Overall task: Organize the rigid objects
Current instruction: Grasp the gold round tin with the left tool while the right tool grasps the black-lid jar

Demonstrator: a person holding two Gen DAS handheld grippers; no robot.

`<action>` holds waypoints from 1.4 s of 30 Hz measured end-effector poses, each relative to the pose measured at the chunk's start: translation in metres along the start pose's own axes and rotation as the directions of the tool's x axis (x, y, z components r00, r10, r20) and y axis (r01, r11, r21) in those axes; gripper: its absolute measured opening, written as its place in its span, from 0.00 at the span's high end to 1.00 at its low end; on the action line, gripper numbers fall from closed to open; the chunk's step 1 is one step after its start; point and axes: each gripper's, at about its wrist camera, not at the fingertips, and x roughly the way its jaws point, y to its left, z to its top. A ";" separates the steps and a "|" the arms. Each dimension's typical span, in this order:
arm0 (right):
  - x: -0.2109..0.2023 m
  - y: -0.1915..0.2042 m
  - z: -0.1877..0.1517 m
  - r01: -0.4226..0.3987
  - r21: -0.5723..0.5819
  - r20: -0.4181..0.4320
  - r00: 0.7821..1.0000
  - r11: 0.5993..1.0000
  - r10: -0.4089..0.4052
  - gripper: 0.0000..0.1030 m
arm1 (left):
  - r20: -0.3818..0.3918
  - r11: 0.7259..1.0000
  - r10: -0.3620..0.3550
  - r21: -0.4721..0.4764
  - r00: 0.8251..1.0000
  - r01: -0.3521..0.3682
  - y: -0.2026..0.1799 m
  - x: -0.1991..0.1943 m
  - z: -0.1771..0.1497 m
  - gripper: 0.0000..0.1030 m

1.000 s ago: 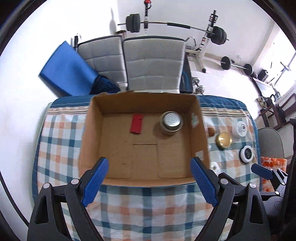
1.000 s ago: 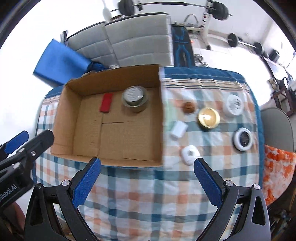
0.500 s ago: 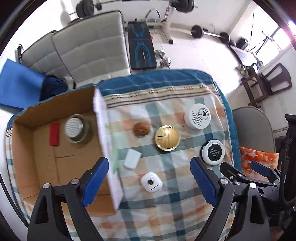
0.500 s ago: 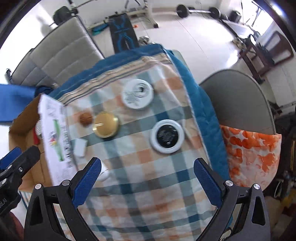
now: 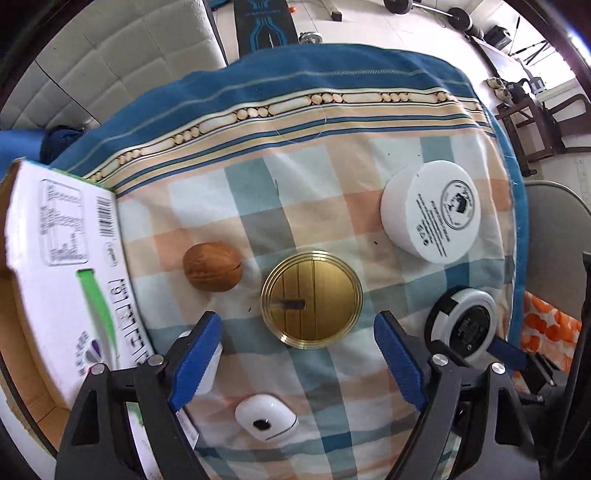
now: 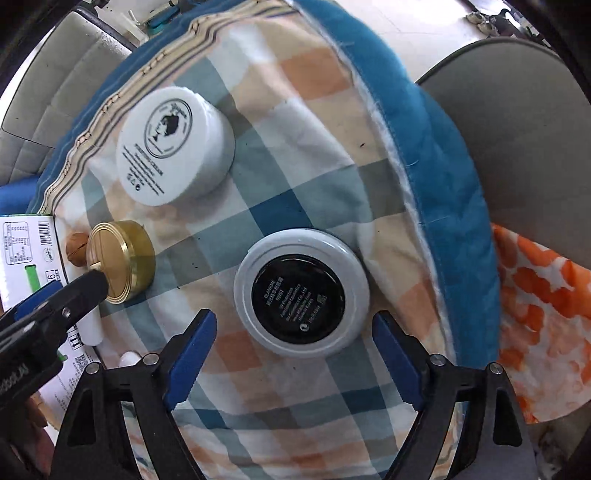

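Left gripper, jaws wide, hangs over the gold tin; right gripper, jaws wide, over the black-lidded jar, probably so that each can close on a round side. On the table, unboxed: one gold tin, one black-lidded jar, one white jar, one walnut, two small white cases. One box stands at the left.

Beyond the jaws, a checked cloth with a blue border covers the table, grey quilted cushions and a pale floor with barbell weights lie farther off, and a grey chair stands right.
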 end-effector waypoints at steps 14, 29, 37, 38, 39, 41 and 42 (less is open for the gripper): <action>0.021 -0.007 0.004 0.010 0.002 -0.052 0.999 1.000 -0.010 0.24 | -0.036 1.000 0.013 0.028 0.999 -0.012 -0.009 0.030 -0.014 0.39; 0.045 -0.013 -0.049 0.088 -0.077 -0.095 0.991 0.993 -0.095 0.24 | -0.112 1.000 0.012 0.019 0.994 -0.010 0.000 0.069 -0.061 0.38; 0.042 -0.005 -0.044 0.109 -0.086 -0.085 0.990 0.990 -0.116 0.25 | -0.081 1.000 0.015 0.021 0.997 -0.014 0.003 0.068 -0.063 0.39; 0.040 -0.005 -0.038 0.107 -0.093 -0.085 0.990 0.990 -0.115 0.25 | -0.069 1.000 0.018 0.025 0.997 -0.016 0.005 0.063 -0.067 0.39; 0.040 -0.005 -0.040 0.104 -0.097 -0.085 0.990 0.990 -0.112 0.25 | -0.061 0.999 0.019 0.027 0.998 -0.018 0.004 0.061 -0.073 0.39; 0.039 0.001 -0.049 0.100 -0.106 -0.079 0.991 0.989 -0.109 0.25 | -0.042 0.999 0.018 0.032 0.999 -0.016 0.004 0.056 -0.084 0.39; 0.037 0.000 -0.051 0.100 -0.108 -0.075 0.991 0.989 -0.108 0.25 | -0.036 0.999 0.016 0.034 0.999 -0.014 0.004 0.054 -0.088 0.39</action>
